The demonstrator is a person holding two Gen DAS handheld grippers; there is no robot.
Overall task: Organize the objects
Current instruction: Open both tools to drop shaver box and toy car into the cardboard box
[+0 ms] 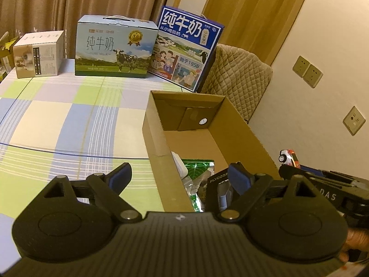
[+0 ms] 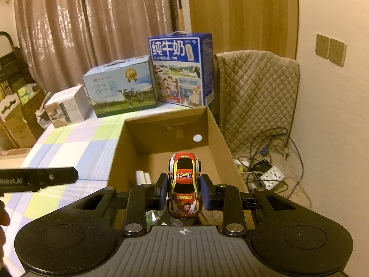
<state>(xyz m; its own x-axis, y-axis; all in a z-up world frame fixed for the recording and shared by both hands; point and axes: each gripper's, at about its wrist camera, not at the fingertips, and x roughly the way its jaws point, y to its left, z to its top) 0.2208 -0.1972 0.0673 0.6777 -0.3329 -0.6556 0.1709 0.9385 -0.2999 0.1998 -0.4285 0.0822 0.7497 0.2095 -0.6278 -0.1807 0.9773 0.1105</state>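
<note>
Holding the toy car (image 2: 184, 187) clamped by its flanks between the blue pads (image 2: 162, 190) of the right gripper (image 2: 184, 192), nose forward, poised above the near end of the open cardboard box (image 2: 214, 124). Best carried a little further ahead over the bare floor, clear of the white item (image 2: 143, 176) just left of the pads, lowered until wheels sit, then released gently. Left gripper (image 1: 182, 177) spread wide, gripping nothing, straddling the box's left wall (image 1: 159, 161), green packet (image 1: 198, 168) just beyond its right finger.
</note>
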